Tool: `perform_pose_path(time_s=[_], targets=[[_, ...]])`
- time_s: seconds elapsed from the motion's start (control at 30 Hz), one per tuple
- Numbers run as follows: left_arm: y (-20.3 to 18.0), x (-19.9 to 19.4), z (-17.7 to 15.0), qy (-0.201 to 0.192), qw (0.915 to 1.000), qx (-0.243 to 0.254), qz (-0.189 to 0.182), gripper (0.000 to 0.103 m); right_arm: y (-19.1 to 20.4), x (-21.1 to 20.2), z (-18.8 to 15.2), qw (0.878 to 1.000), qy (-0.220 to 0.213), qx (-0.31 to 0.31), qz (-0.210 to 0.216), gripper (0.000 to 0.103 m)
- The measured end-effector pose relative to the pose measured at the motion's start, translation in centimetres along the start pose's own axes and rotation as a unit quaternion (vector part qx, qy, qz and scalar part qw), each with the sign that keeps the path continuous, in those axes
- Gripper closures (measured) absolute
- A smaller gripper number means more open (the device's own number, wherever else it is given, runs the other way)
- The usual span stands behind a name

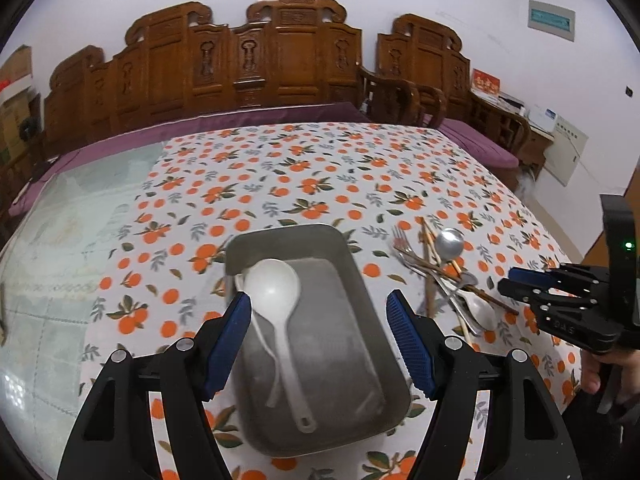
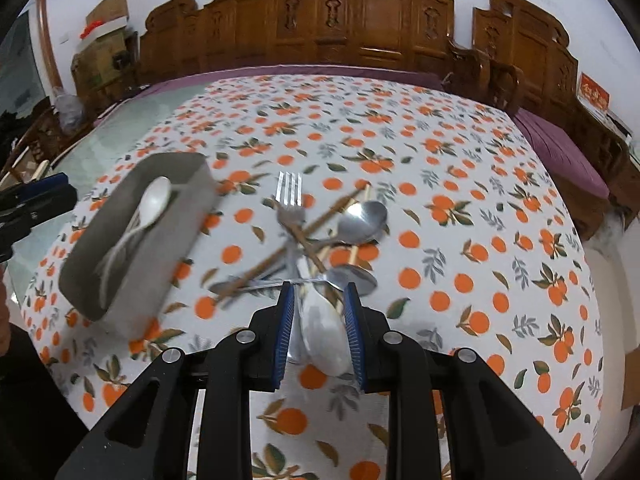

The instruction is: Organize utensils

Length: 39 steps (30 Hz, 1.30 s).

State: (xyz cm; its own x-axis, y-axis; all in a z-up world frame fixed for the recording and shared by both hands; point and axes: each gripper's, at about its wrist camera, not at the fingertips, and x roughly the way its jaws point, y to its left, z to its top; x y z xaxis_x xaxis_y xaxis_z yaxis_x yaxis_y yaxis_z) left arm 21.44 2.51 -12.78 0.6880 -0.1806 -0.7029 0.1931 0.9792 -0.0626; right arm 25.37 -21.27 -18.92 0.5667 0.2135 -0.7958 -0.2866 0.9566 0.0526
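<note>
We have the right gripper (image 2: 319, 328) pads either side of a white spoon's (image 2: 322, 334) bowl at the near end of the utensil pile (image 2: 320, 236), pinching it; its handle runs away from us into the pile. Left gripper (image 1: 320, 344) is spread wide above the grey tray (image 1: 340, 240), where a white ladle (image 1: 276, 300) lies lengthwise, bowl far, handle toward us.

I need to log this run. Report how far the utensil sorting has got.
Done: two white spoons lie in the grey tray. In hand: the right gripper brackets a white spoon at the near edge of the pile; a firm grip cannot be confirmed. The left gripper hangs open over the tray. Left: forks, metal spoons and chopsticks on the tablecloth.
</note>
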Motion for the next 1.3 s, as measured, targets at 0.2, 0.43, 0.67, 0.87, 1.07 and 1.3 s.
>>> perform_pose_path(time_s=[0.2, 0.43, 0.67, 0.87, 1.07, 1.3], targets=[[-1.8, 0.3, -0.2, -0.001, 0.9999, 0.012, -0.009, 0.036, -0.9, 2.0, -0.3, 1.000, 0.012, -0.011, -0.002, 0.075], [-3.7, 1.0, -0.5, 0.006, 0.9995, 0.028, -0.016, 0.036, -2.5, 3.3, 0.0, 1.000, 0.007, -0.002, 0.011, 0.075], [-5.6, 1.9, -0.9, 0.009, 0.9988, 0.045, -0.020, 0.036, -1.7, 4.4, 1.0, 0.998, 0.010, -0.045, 0.040, 0.070], [-6.6, 2.7, -1.5, 0.018, 0.9981, 0.057, -0.015, 0.036, -1.6, 5.9, 0.9, 0.996, 0.018, -0.066, 0.063, 0.058], [-6.8, 2.9, -1.7, 0.021, 0.9979, 0.060, -0.013, 0.036, -1.3, 6.3, 0.9, 0.994, 0.022, -0.088, 0.065, 0.050], [-7.2, 2.8, -1.8, 0.018, 0.9977, 0.064, -0.012, 0.036, -1.7, 6.8, 1.3, 0.993, 0.022, -0.087, 0.076, 0.049]])
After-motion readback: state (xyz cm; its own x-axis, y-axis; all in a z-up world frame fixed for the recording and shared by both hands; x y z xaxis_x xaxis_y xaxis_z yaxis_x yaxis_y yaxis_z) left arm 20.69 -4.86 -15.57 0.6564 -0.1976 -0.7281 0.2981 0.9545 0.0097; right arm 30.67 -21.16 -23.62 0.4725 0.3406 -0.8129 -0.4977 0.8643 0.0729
